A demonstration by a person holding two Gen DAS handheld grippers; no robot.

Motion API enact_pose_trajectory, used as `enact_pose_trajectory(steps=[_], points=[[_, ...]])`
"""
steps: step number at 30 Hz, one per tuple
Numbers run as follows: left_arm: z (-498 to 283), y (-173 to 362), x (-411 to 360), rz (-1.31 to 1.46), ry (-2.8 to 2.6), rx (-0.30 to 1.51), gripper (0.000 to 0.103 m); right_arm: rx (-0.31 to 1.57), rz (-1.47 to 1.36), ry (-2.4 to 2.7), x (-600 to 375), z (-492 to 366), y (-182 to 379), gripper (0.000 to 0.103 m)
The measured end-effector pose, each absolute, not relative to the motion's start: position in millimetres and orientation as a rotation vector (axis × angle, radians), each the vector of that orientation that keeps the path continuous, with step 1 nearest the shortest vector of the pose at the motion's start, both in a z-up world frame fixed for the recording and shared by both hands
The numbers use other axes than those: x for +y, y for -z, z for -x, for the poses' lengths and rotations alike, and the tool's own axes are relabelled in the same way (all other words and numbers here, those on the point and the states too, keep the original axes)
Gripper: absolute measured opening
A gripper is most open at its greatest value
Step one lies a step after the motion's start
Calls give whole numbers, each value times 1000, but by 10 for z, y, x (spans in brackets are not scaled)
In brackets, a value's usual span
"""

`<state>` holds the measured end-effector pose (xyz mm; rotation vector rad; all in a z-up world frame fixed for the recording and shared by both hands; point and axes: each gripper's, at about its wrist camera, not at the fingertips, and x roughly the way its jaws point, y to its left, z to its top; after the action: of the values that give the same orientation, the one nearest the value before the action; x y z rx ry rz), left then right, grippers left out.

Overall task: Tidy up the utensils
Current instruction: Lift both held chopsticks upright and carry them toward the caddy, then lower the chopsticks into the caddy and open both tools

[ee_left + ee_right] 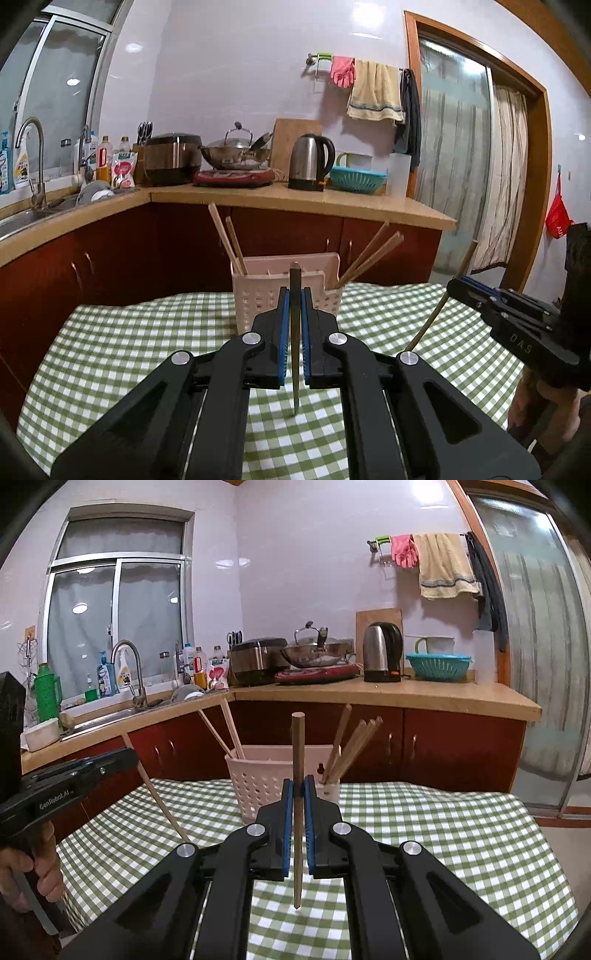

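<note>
A pink perforated utensil holder stands on the green checked tablecloth, with several wooden chopsticks leaning in its left and right compartments. My left gripper is shut on one upright chopstick, its tip just above the cloth, close in front of the holder. My right gripper is shut on another upright chopstick, also just before the holder. The right gripper shows at the right of the left wrist view; the left gripper shows at the left of the right wrist view.
Behind the table runs a wooden counter with red cabinets, a sink, rice cooker, wok, kettle and teal basket. A glass door is at the right.
</note>
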<state>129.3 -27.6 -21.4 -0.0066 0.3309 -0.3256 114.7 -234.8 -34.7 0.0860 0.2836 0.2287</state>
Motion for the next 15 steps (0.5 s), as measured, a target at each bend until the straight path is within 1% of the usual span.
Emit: enact_pose_trajectory(steps=[8, 15], points=[[-1461, -271, -307, -9, 343, 227, 6, 199, -81, -255, -2328, -1307, 27, 7], [-1730, -698, -379, -26, 321, 122, 6, 91, -76, -261, -2331, -1553, -359, 7]])
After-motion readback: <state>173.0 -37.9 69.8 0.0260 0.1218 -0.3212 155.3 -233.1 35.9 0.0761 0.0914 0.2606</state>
